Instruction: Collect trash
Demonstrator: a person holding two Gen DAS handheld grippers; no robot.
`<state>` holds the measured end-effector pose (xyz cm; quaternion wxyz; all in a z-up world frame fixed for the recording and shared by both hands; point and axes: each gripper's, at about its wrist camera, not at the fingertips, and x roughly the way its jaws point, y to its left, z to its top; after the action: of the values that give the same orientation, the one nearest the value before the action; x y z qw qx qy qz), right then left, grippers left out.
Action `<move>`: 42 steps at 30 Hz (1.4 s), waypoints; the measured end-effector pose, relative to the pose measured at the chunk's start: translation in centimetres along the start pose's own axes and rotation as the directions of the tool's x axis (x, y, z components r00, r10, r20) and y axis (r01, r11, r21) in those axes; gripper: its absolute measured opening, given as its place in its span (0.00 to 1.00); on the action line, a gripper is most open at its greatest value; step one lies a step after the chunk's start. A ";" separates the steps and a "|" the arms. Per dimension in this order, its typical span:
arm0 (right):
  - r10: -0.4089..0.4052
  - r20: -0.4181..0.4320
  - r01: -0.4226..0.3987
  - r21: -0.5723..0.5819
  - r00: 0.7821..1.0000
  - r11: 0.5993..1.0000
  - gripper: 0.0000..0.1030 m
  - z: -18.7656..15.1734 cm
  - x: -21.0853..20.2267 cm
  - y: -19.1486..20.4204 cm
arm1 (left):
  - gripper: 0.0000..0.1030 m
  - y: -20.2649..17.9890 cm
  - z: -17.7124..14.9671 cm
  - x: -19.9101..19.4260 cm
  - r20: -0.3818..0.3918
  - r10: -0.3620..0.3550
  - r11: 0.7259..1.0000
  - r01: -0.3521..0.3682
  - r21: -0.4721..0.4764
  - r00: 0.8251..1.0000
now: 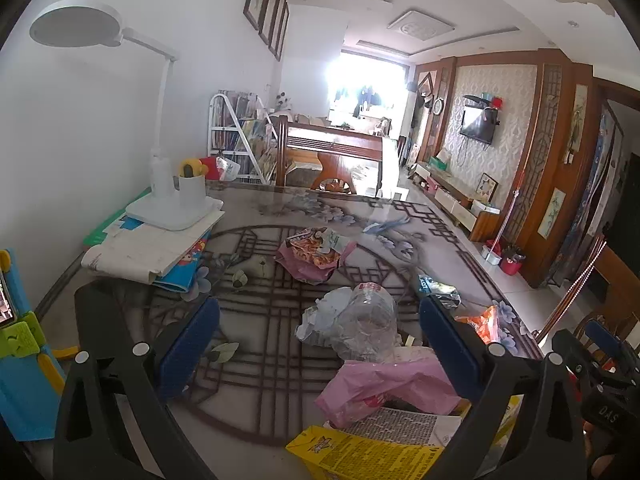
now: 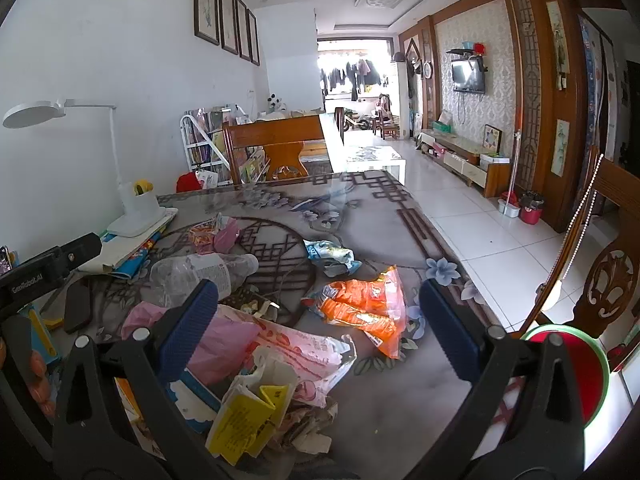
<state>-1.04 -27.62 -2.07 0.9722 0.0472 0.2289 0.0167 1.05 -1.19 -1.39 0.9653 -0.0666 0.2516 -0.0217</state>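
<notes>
Trash lies scattered on a patterned glass-topped table [image 1: 280, 208]. In the left wrist view my left gripper [image 1: 320, 344] is open and empty, above a crushed clear plastic bottle [image 1: 368, 320], with a pink plastic bag [image 1: 384, 392] and a yellow carton [image 1: 360, 452] nearer. A pink snack wrapper [image 1: 316, 256] lies farther off. In the right wrist view my right gripper [image 2: 320, 332] is open and empty above an orange snack wrapper [image 2: 360, 308], a pink bag [image 2: 280, 344] and crumpled yellow paper [image 2: 248, 420]. The bottle [image 2: 200, 272] and a blue wrapper [image 2: 332, 256] lie beyond.
A white desk lamp [image 1: 168, 200] stands on a stack of books [image 1: 152, 252] at the table's left. A red bin with a green rim [image 2: 580, 376] sits below the table's right edge. A wooden chair [image 2: 612, 280] stands at the right. Tiled floor [image 2: 480, 216] runs beyond.
</notes>
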 end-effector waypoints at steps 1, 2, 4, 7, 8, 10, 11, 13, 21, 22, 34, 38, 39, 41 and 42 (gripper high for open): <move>0.000 0.000 0.000 -0.001 1.000 1.000 0.97 0.0 0.0 0.0 | 0.93 0.0 0.0 0.1 -0.002 0.002 1.000 -0.002 0.001 1.000; 0.000 -0.001 0.000 -0.002 1.000 1.000 0.97 0.0 0.0 0.1 | 0.93 0.0 0.0 0.1 -0.004 0.008 1.000 -0.008 0.001 1.000; 0.000 0.000 0.000 -0.002 1.000 1.000 0.97 -0.1 0.1 0.1 | 0.93 0.0 -0.1 0.2 -0.009 0.018 1.000 -0.018 0.003 1.000; 0.000 -0.002 0.000 -0.001 1.000 1.000 0.97 -0.2 0.0 0.1 | 0.93 0.2 -0.1 0.4 -0.017 0.022 1.000 -0.022 -0.004 1.000; 0.000 -0.002 0.000 -0.002 1.000 1.000 0.97 -0.2 0.0 0.1 | 0.93 0.2 -0.1 0.4 -0.017 0.024 1.000 -0.024 -0.005 1.000; 0.000 -0.002 0.000 -0.002 1.000 1.000 0.97 -0.2 0.0 0.1 | 0.93 0.2 -0.1 0.3 -0.017 0.027 1.000 -0.027 -0.005 0.999; 0.000 -0.002 0.000 -0.002 1.000 1.000 0.97 -0.2 0.1 0.1 | 0.93 0.1 -0.1 0.3 -0.018 0.026 1.000 -0.026 -0.005 1.000; 0.000 -0.001 0.000 -0.002 1.000 1.000 0.97 -0.3 0.0 0.1 | 0.93 0.2 -0.1 0.3 -0.018 0.025 1.000 -0.025 -0.005 1.000; 0.007 -0.012 -0.007 0.007 1.000 1.000 0.97 -0.5 0.3 0.2 | 0.93 0.2 -0.2 0.3 -0.023 0.020 1.000 -0.020 -0.003 1.000; 0.006 -0.011 -0.006 0.006 1.000 1.000 0.97 -0.4 0.3 0.2 | 0.93 0.3 -0.2 0.4 -0.023 0.019 1.000 -0.019 -0.004 1.000; 0.005 -0.012 -0.004 0.006 1.000 1.000 0.97 -0.6 0.4 0.2 | 0.93 0.1 -0.4 0.5 -0.028 0.015 1.000 -0.015 0.000 1.000; 0.003 -0.014 -0.003 0.009 1.000 1.000 0.97 -0.5 0.4 0.1 | 0.93 0.0 -0.5 0.5 -0.033 0.011 1.000 -0.011 0.001 0.999; 0.003 -0.014 -0.003 0.009 1.000 1.000 0.97 -0.6 0.4 0.1 | 0.93 0.0 -0.4 0.5 -0.033 0.012 1.000 -0.012 0.002 0.999; 0.003 -0.014 -0.003 0.008 1.000 1.000 0.97 -0.5 0.4 0.1 | 0.93 0.0 -0.5 0.5 -0.034 0.012 1.000 -0.012 0.001 0.999; 0.003 -0.016 -0.002 0.007 1.000 1.000 0.97 -0.6 0.4 0.1 | 0.92 0.0 -0.5 0.5 -0.035 0.012 1.000 -0.012 0.000 0.999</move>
<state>-0.91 -27.43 -2.76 0.9701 0.0507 0.2366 0.0175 1.22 -1.28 -2.02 0.9608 -0.0647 0.2689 -0.0172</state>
